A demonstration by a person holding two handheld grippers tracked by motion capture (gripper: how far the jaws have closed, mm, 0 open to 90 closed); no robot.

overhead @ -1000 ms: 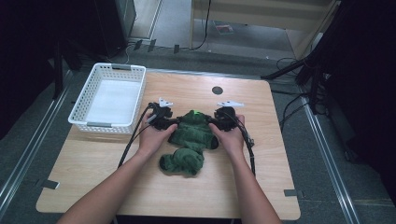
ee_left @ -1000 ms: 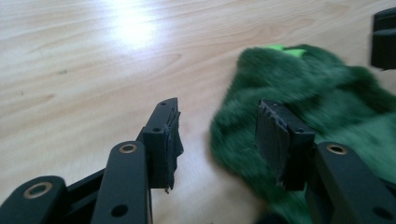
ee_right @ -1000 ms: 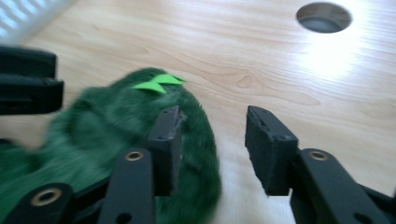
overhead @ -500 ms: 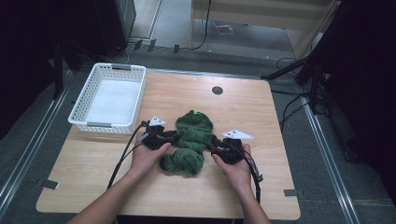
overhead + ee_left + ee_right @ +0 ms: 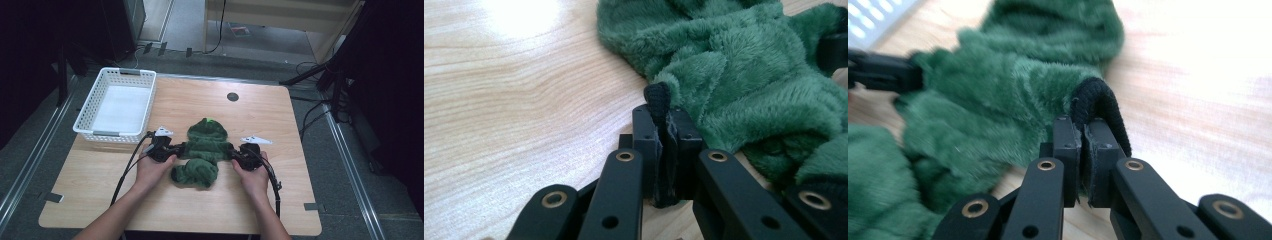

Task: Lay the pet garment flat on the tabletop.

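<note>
A fuzzy green hooded garment point(image 5: 206, 144) lies crumpled in the middle of the wooden table point(image 5: 165, 210), hood away from me. My left gripper point(image 5: 178, 148) is at its left sleeve end. Its jaws have just been closing, and in the left gripper view they point(image 5: 666, 125) pinch the black cuff point(image 5: 657, 96). My right gripper point(image 5: 234, 152) is at the right sleeve end. Its jaws have just closed too, and in the right gripper view they point(image 5: 1082, 135) clamp the other black cuff point(image 5: 1099, 97). Both grippers rest low on the tabletop.
A white plastic basket point(image 5: 113, 133) stands at the table's far left, with nothing in it. A small black round hole point(image 5: 232, 96) sits near the far edge. Bare wood lies in front of the garment and to its right.
Both hands came back toward me and apart, from beside the hood to the sleeve ends. Both pairs of jaws went from open to shut on the black cuffs.
</note>
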